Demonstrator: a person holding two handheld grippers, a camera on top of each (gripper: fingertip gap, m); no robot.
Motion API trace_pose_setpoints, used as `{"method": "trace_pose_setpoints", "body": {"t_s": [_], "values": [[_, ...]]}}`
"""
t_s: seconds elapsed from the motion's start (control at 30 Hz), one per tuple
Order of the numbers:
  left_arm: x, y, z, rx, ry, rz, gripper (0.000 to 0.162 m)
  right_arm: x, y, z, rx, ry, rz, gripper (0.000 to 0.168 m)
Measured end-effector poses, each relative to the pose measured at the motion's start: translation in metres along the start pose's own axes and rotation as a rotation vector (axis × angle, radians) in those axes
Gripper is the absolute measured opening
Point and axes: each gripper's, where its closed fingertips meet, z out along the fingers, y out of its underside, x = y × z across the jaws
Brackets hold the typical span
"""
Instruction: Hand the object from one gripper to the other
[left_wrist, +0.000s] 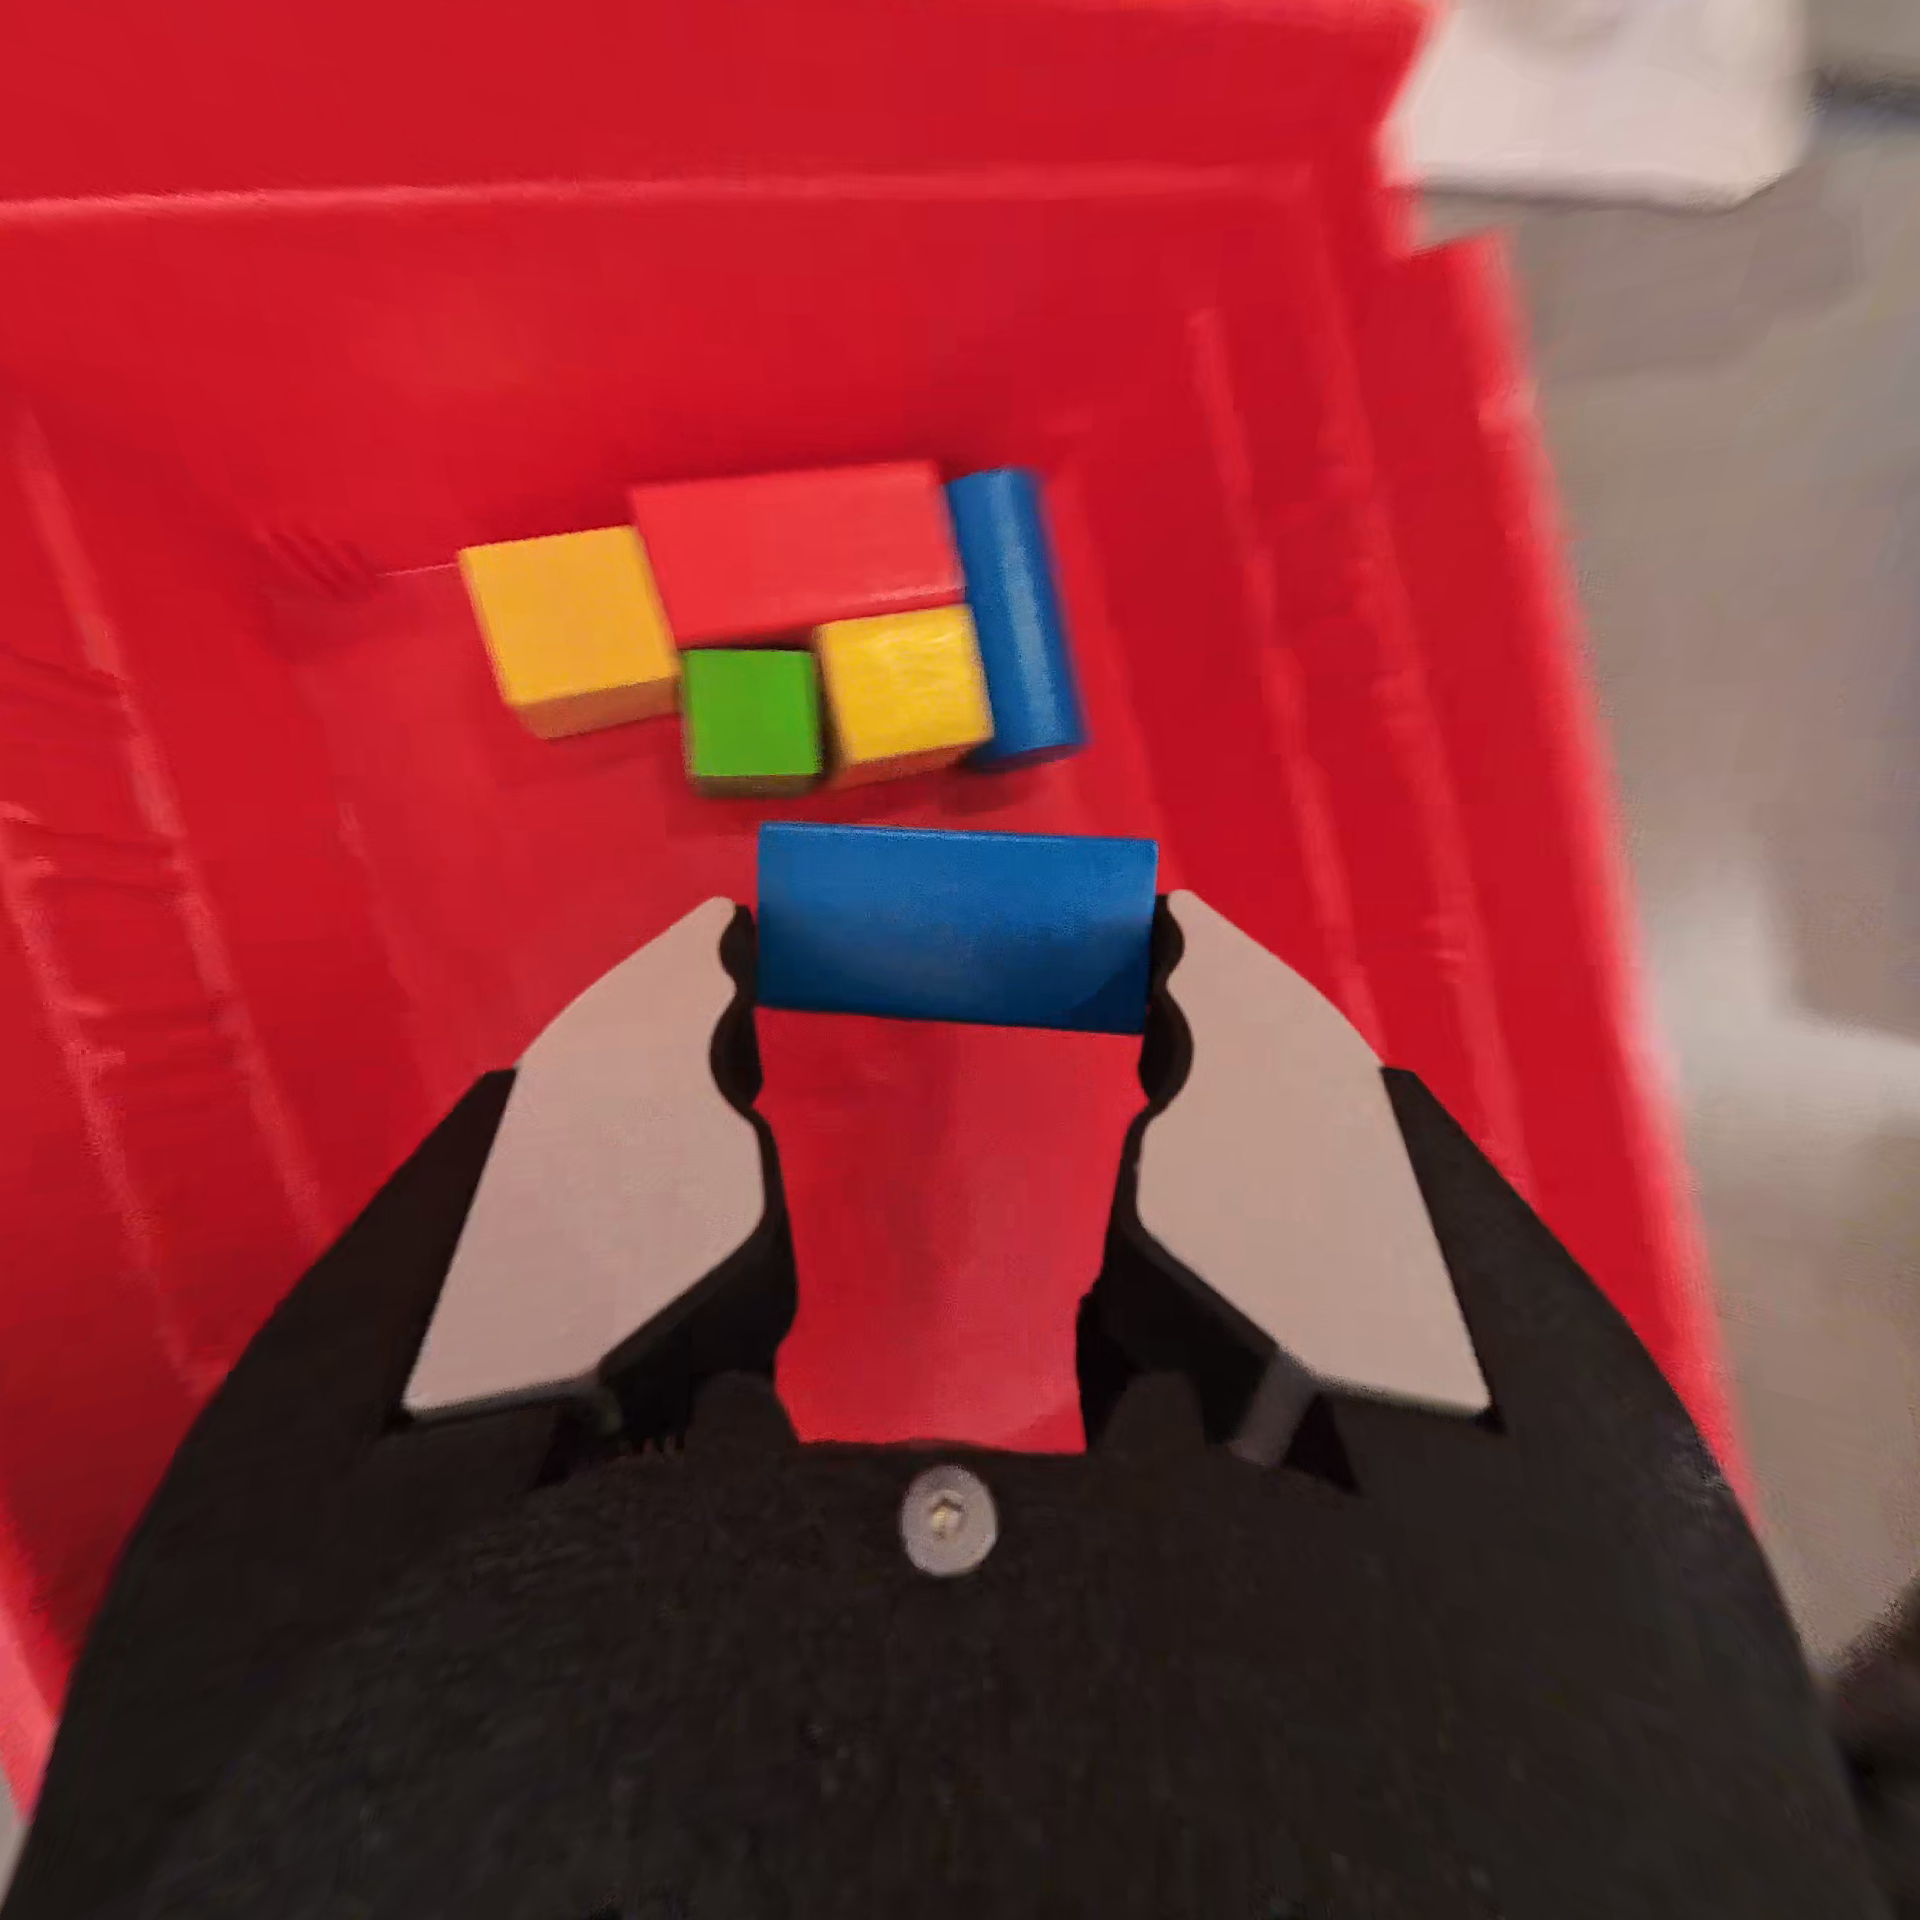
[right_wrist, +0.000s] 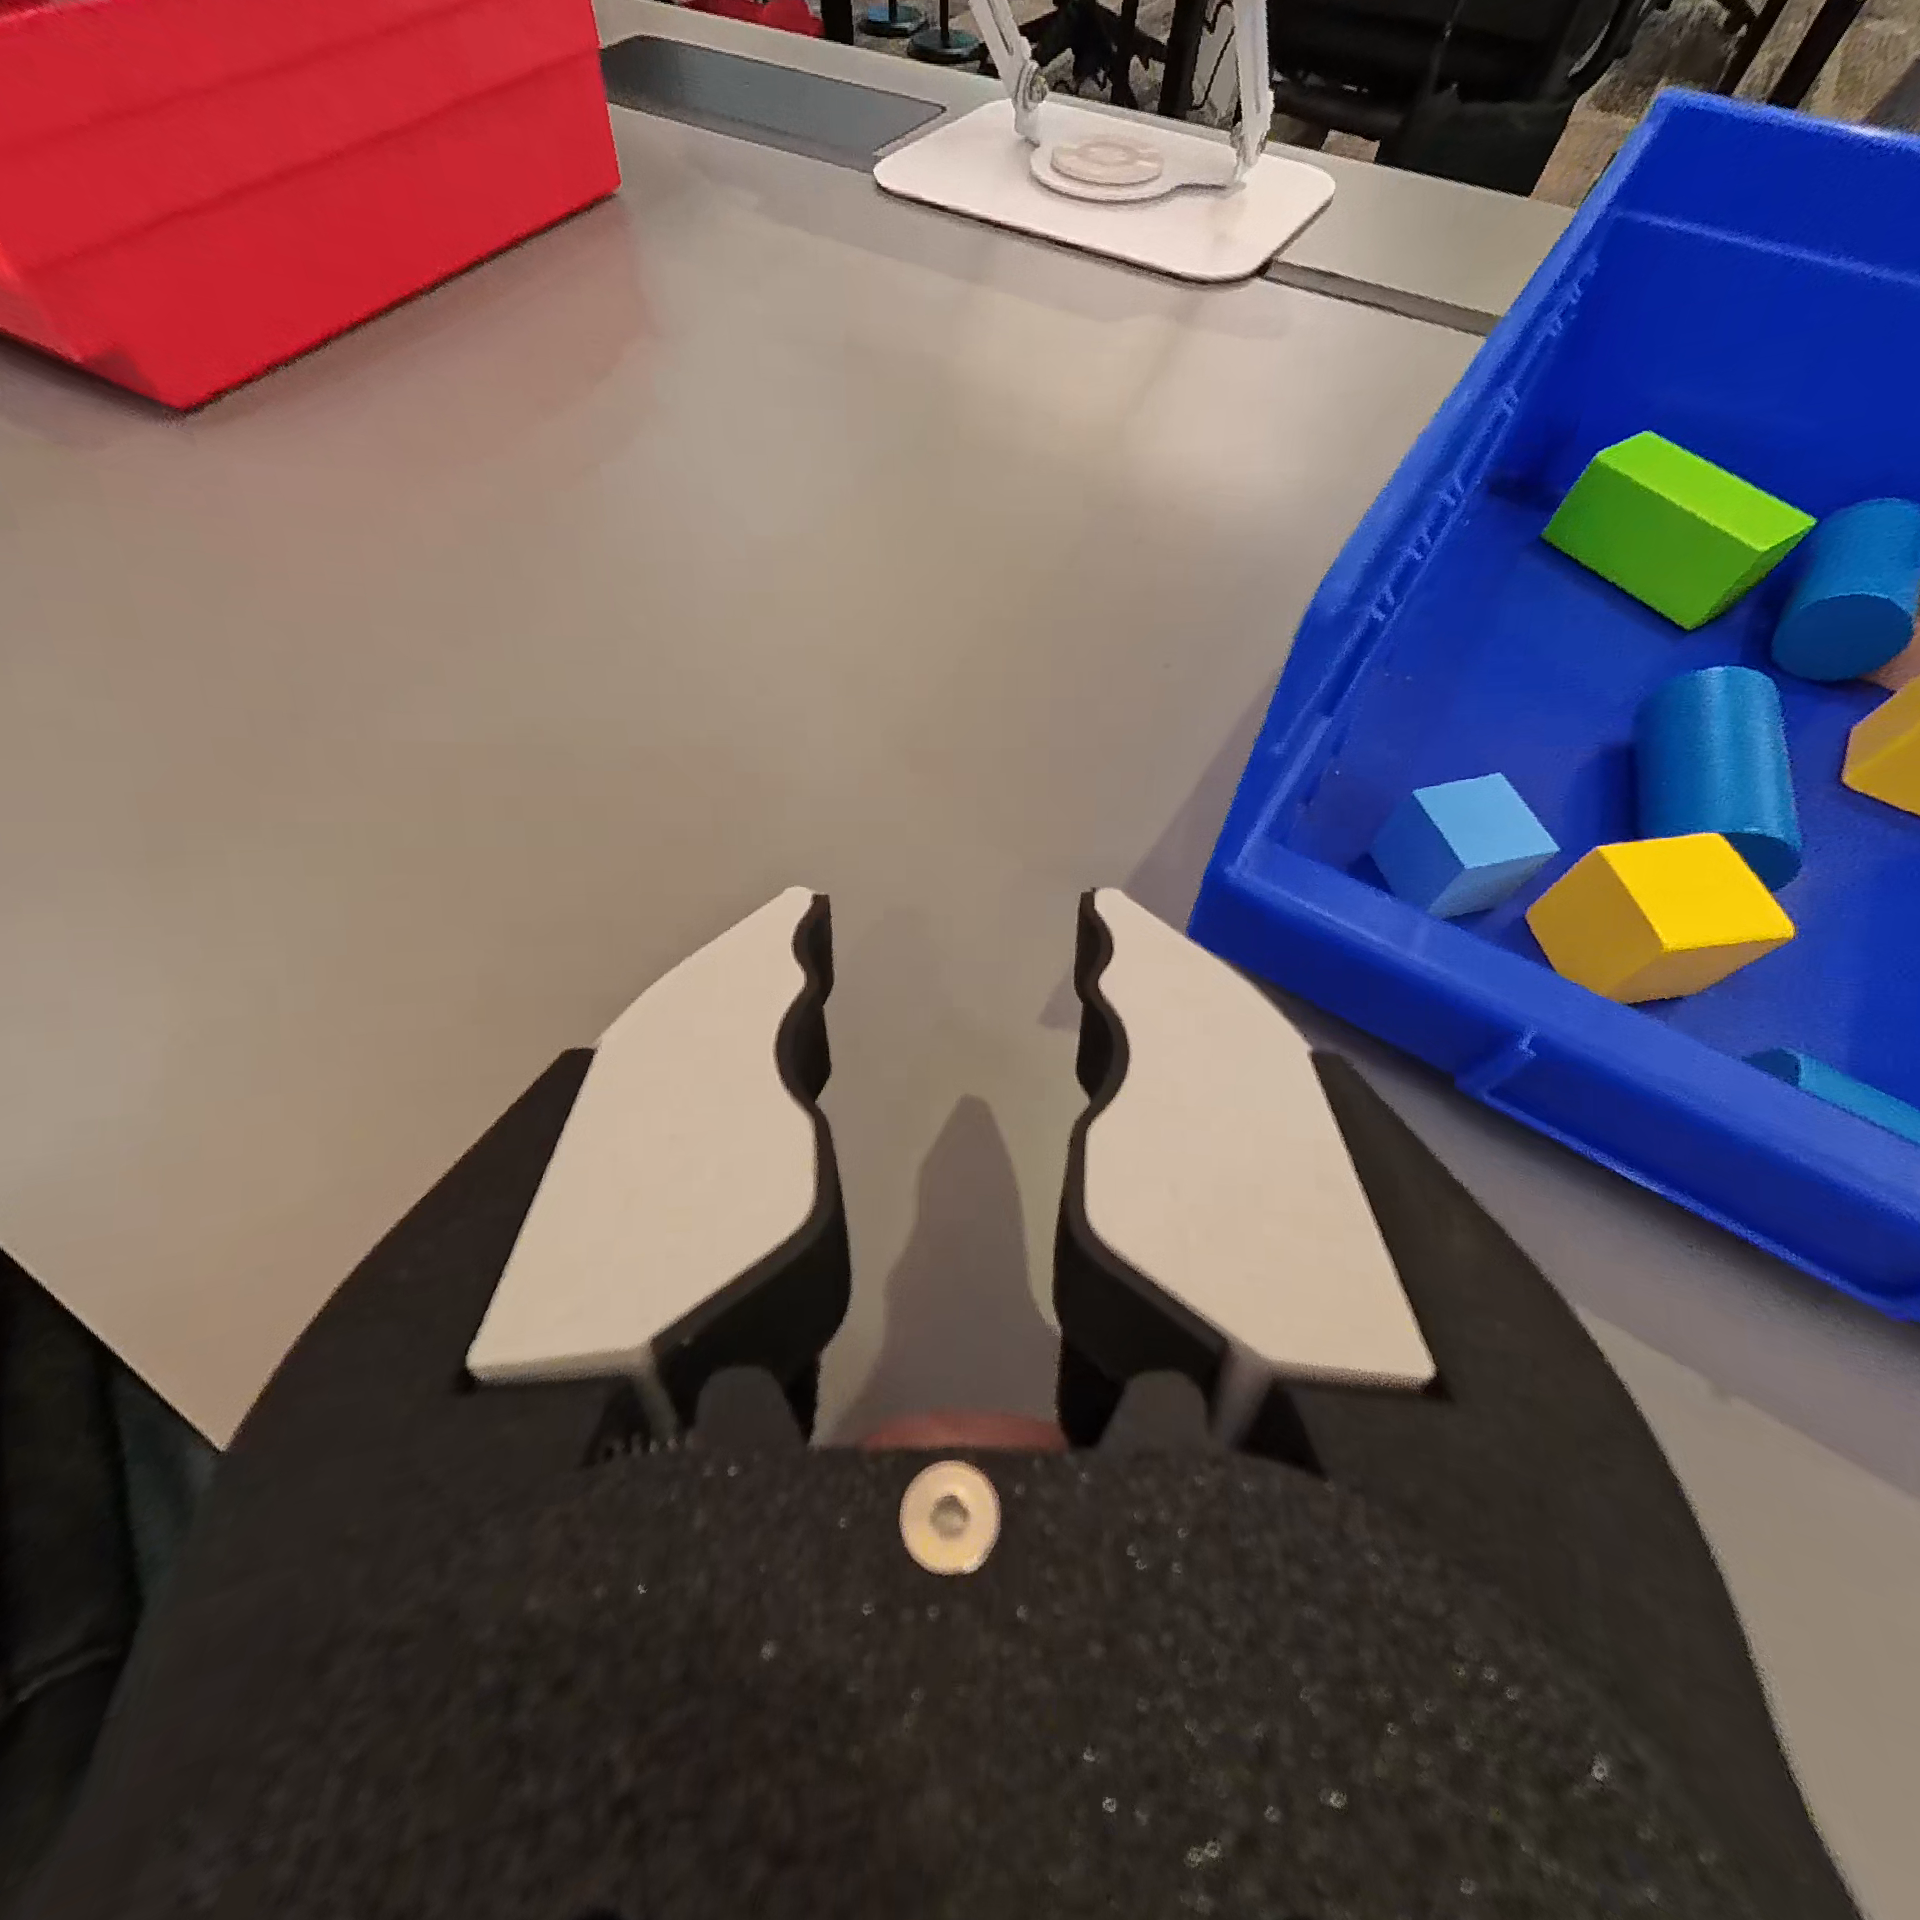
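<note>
Left gripper (left_wrist: 954, 914): clenched on the blue block (left_wrist: 954, 930), one fingertip pressed against each short end; it hangs above the inside of the red bin (left_wrist: 1351, 623).
Blue block: flat and rectangular, held crosswise between the tips and lifted clear of the bin floor, at 6 o'clock from the cluster of blocks below it.
Red bin, left wrist view: fills nearly the whole picture, which is blurred; its right wall runs from 12 o'clock down toward 4 o'clock.
Cluster in the red bin: six o'clock edge holds a green cube (left_wrist: 753, 722); a yellow block (left_wrist: 566, 623) lies at its 10 o'clock, a second yellow block (left_wrist: 906, 691) touches it at 3 o'clock, a red block (left_wrist: 795, 545) sits at 12 o'clock, and a blue cylinder (left_wrist: 1018, 613) lies along the 3 o'clock side.
Right gripper (right_wrist: 954, 925): jaws released with a clear gap between the tips, nothing in them, above the grey table (right_wrist: 623, 675).
Red bin, right wrist view (right_wrist: 291, 187): at 11 o'clock, well apart from the gripper.
Blue bin (right_wrist: 1351, 935): at 2 to 3 o'clock, near the right fingertip.
Blue bin contents: a green block (right_wrist: 1673, 525), two blue cylinders (right_wrist: 1714, 774), a light blue cube (right_wrist: 1465, 842), a yellow block (right_wrist: 1657, 914); other pieces are cut off at the edge.
White stand (right_wrist: 1107, 182): at 12 o'clock on the far side of the table.
</note>
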Motion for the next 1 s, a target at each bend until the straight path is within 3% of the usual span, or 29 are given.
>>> {"method": "trace_pose_setpoints", "body": {"t_s": [0.17,0.33,0.5,0.6,0.8,1.0], "values": [[0.093,-0.029,-0.075,0.223,0.647,-0.334,0.071,-0.008,-0.018,0.006,0.082,-0.051,-0.063,0.046],[0.152,-0.029,-0.099,0.301,0.885,-0.547,0.070,-0.024,-0.070,0.032,0.201,-0.187,-0.114,0.048],[0.223,-0.011,-0.077,0.262,0.950,-0.585,0.070,-0.063,-0.155,0.064,0.344,-0.377,-0.190,0.049],[0.265,0.004,-0.055,0.194,0.993,-0.610,0.070,-0.087,-0.183,0.089,0.372,-0.481,-0.216,0.055],[0.321,0.029,-0.029,0.063,1.038,-0.597,0.070,-0.115,-0.190,0.124,0.363,-0.588,-0.212,0.059],[0.347,0.038,-0.023,0.007,1.087,-0.579,0.070,-0.105,-0.192,0.121,0.385,-0.577,-0.237,0.055]]}}
